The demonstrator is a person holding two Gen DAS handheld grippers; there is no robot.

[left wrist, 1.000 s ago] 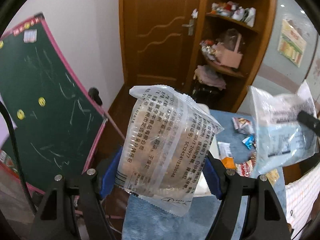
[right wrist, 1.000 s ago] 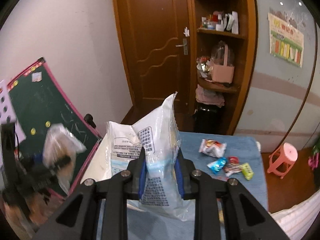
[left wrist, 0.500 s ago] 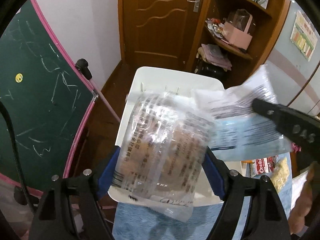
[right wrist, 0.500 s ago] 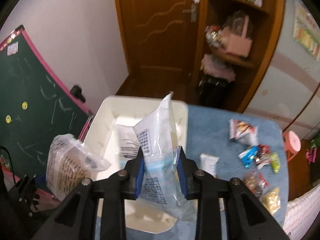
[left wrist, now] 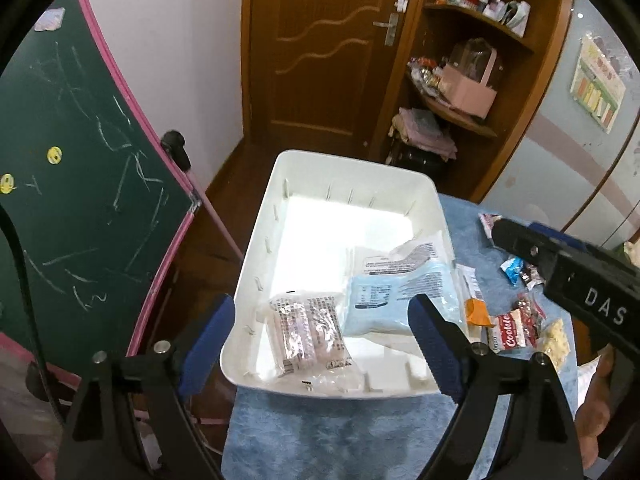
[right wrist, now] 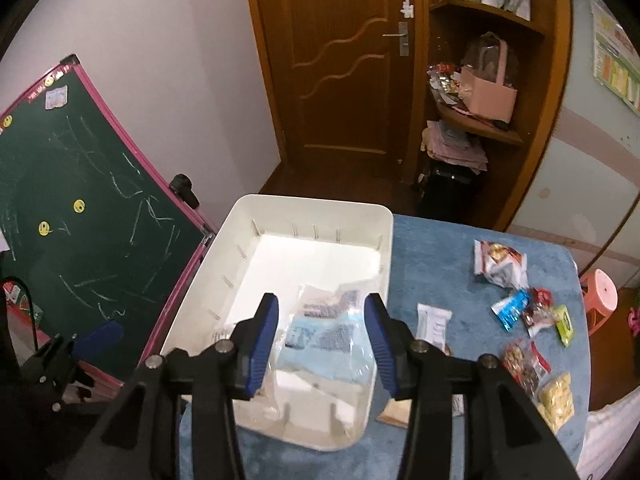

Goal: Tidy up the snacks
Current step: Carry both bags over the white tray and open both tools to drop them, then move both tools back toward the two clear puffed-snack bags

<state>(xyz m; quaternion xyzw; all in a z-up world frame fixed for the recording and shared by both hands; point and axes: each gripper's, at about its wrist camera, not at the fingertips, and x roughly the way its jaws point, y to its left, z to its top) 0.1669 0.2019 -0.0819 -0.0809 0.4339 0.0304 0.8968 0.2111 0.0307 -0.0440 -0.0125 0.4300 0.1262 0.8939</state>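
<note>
A white plastic bin (left wrist: pixel 264 216) (right wrist: pixel 380 216) stands on the blue tablecloth. Inside it lie a clear pack of round biscuits (left wrist: pixel 308 330) and a light-blue and white snack bag (left wrist: pixel 394 294) (right wrist: pixel 324 340). My left gripper (left wrist: pixel 320 324) hovers over the bin's near end, jaws opening wide, nothing touching its pads. My right gripper (right wrist: pixel 322 332) hangs above the blue bag, jaws opening, pads clear of it. In the left wrist view the right gripper's black body (left wrist: pixel 560 264) crosses at the right.
Several small snack packets (right wrist: pixel 524 312) (left wrist: pixel 516 328) lie scattered on the blue cloth (right wrist: pixel 440 264) right of the bin. A green chalkboard with a pink frame (left wrist: pixel 80 184) leans at the left. A wooden door and corner shelves stand behind; a pink stool (right wrist: pixel 600 292) is far right.
Both grippers came down over the bin and let go. The biscuit pack dropped from the left gripper and the blue bag from the right; both now lie inside the bin.
</note>
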